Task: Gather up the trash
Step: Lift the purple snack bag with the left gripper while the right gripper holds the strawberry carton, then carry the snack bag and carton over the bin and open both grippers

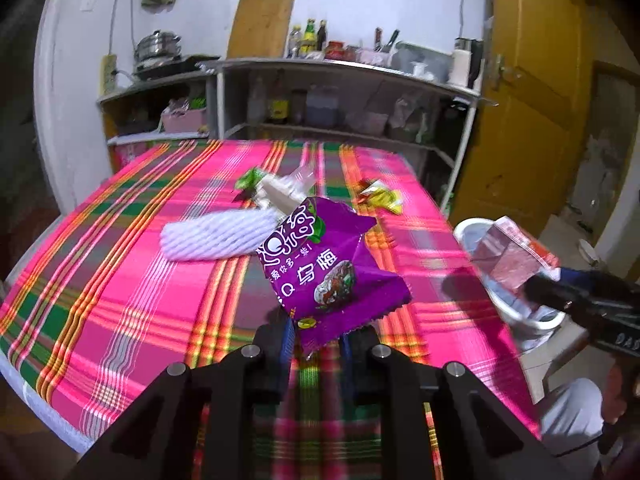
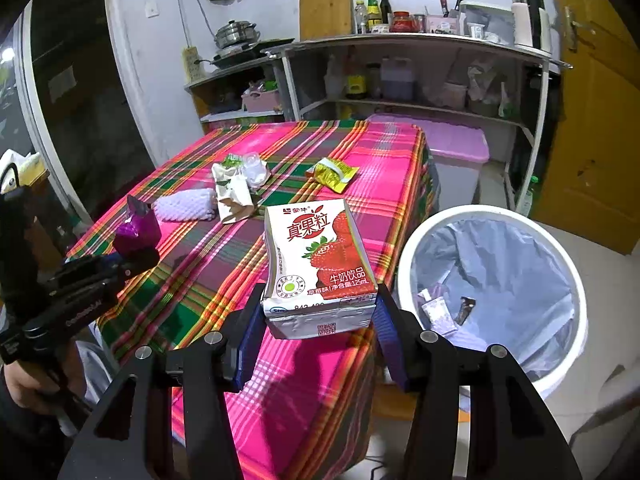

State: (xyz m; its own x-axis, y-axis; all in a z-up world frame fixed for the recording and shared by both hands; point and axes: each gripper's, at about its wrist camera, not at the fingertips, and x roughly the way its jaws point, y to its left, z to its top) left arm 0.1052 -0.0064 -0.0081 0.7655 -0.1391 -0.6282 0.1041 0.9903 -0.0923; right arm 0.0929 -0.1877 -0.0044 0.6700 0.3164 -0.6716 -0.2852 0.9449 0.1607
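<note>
Over the table (image 1: 120,264): both my grippers loaded.
Left gripper (image 1: 320,334) clamps purple wrapper (image 1: 320,264); right gripper (image 2: 320,316) pinches milk carton (image 2: 316,268) beside bin (image 2: 576,280).

Two tools: the left tool (image 1: 316,330) holds one purple snack wrapper (image 1: 320,268), the right tool (image 2: 320,312) one strawberry milk carton (image 2: 318,268). Ahead of them on the tabletop (image 2: 192,280): one white foam net sleeve (image 2: 184,204), one yellow wrapper (image 2: 334,170), one crumpled paper carton (image 2: 234,196), one clear plastic piece (image 2: 256,170). Right of the right tool, one white trash bin (image 2: 496,296).
</note>
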